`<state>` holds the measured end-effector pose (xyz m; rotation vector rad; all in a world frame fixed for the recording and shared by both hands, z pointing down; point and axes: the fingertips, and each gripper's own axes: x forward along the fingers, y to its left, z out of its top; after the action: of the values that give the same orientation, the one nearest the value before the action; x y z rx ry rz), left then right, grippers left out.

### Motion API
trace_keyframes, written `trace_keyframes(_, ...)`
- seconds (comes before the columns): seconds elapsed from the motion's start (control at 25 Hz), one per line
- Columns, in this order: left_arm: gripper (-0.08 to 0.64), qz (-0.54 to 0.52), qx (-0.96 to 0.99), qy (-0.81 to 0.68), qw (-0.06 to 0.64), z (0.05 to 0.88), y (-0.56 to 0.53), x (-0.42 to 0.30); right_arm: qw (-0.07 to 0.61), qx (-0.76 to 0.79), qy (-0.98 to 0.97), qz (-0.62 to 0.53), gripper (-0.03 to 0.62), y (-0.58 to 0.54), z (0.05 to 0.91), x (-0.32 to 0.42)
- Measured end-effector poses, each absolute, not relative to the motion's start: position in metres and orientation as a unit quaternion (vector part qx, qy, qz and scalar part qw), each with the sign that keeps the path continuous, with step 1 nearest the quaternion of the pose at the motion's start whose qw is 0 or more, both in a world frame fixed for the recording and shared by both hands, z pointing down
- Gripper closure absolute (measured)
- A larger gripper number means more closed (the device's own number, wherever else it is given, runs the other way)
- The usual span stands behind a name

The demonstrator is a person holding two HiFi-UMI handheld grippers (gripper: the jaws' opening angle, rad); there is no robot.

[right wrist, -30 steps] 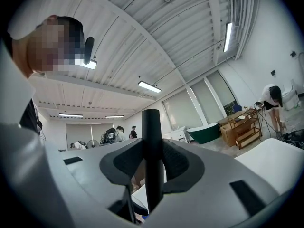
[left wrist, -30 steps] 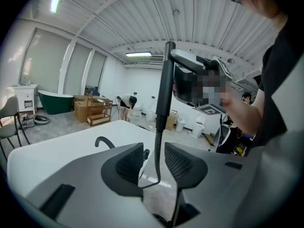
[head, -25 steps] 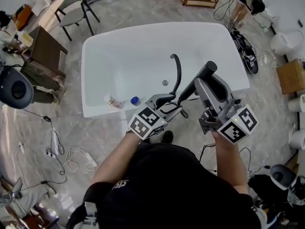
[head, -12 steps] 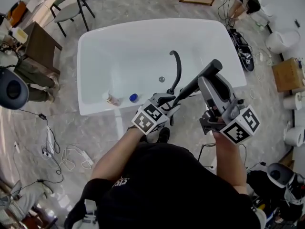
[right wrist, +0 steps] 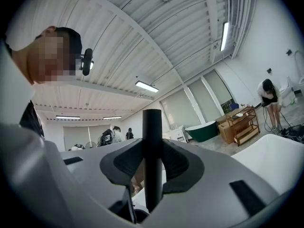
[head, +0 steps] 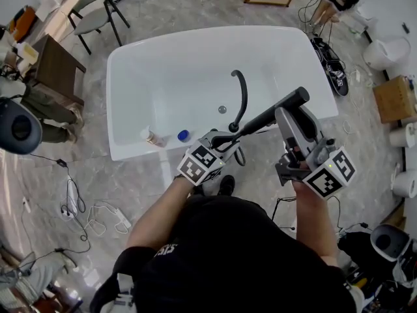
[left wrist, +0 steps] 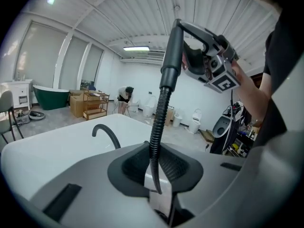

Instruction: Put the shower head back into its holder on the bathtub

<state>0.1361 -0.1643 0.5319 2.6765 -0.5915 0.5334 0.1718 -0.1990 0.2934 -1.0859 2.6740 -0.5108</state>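
Observation:
The black shower head (head: pixel 270 115) slants over the near rim of the white bathtub (head: pixel 117 109), beside the black curved faucet (head: pixel 243 96). My right gripper (head: pixel 290 111) is shut on its handle (right wrist: pixel 152 141), which stands upright between the pads. My left gripper (head: pixel 225 137) sits lower left, at the tub's edge. Its jaws have just been closing, with the black ribbed hose (left wrist: pixel 156 122) between them; they now pinch it. The hose rises to the shower head (left wrist: pixel 172 51) and my right gripper (left wrist: pixel 209 63). I cannot make out the holder.
A small bottle (head: pixel 153 136) and a blue cap (head: pixel 184 135) sit on the tub's near rim. A chair (head: pixel 98 8) and wooden table (head: pixel 55 64) stand at the left, cables (head: pixel 91 214) lie on the floor, and toilets (head: pixel 381 54) and a box (head: pixel 397 100) stand at the right.
My left gripper has sunk a little toward the tub's rim and its jaws have closed round the hose. My right gripper has kept the shower head nearly still.

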Motion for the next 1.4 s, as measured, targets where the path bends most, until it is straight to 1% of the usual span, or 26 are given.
trace_keyframes(0.32,0.491,0.165,0.939,-0.267,0.142,0.488,-0.203,0.107,0.154,-0.386,0.891,-0.183,0.460,-0.203,0.281,0.211)
trace_keyframes(0.48,0.491,0.171,0.932,-0.297,0.115,0.469,-0.223,0.086,0.163,-0.385,0.890,-0.180,0.457,-0.202,0.277,0.210)
trace_keyframes(0.76,0.489,0.178,0.928,-0.318,0.076,0.441,-0.245,0.072,0.179,-0.381,0.891,-0.169,0.457,-0.203,0.263,0.208)
trace_keyframes(1.16,0.489,0.164,0.932,-0.322,0.018,0.388,-0.262,0.069,0.214,-0.381,0.889,-0.139,0.457,-0.196,0.227,0.215)
trace_keyframes(1.4,0.489,0.157,0.938,-0.310,0.007,0.369,-0.263,0.076,0.216,-0.380,0.892,-0.120,0.457,-0.193,0.206,0.218)
